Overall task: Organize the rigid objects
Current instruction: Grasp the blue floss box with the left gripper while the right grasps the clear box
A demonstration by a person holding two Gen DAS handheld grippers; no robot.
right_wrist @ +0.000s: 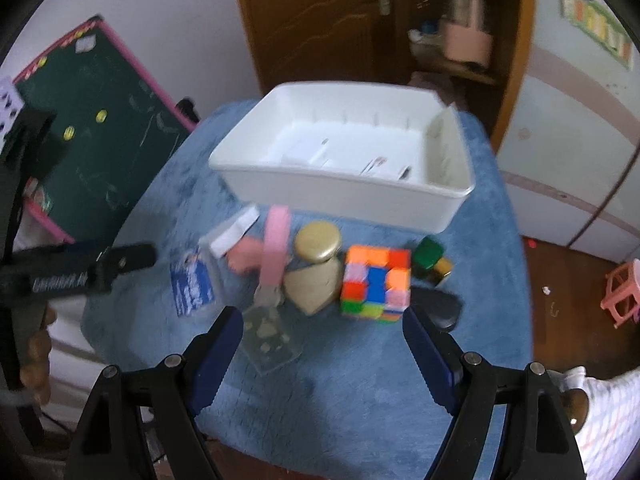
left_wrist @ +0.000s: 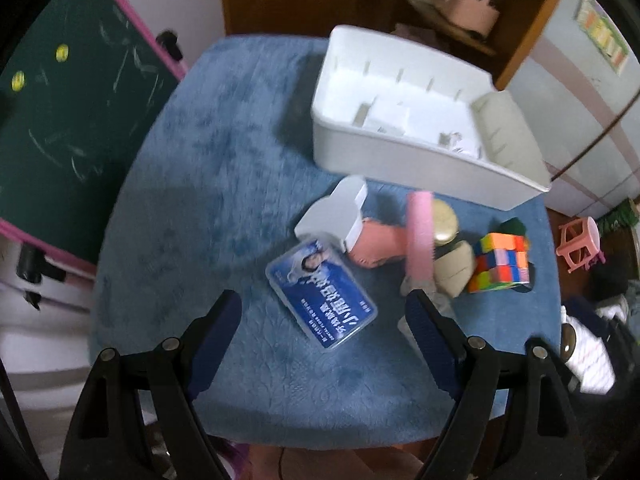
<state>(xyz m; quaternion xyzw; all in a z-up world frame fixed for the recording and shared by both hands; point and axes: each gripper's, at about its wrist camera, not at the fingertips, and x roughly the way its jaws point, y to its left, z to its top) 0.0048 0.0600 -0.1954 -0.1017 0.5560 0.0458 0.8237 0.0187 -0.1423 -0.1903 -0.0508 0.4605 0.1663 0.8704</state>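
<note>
A white plastic bin stands at the far side of a blue-covered table. In front of it lies a cluster: a clear case with a blue card, a pink and white gadget, a pink comb, a gold-capped beige bottle, a colourful puzzle cube and a green-capped item. My left gripper hangs open above the blue case. My right gripper is open above the bottle and cube.
A green chalkboard with a pink frame leans left of the table. A brown door and a shelf stand behind. A pink stool sits on the floor at right. The left gripper's body shows in the right wrist view.
</note>
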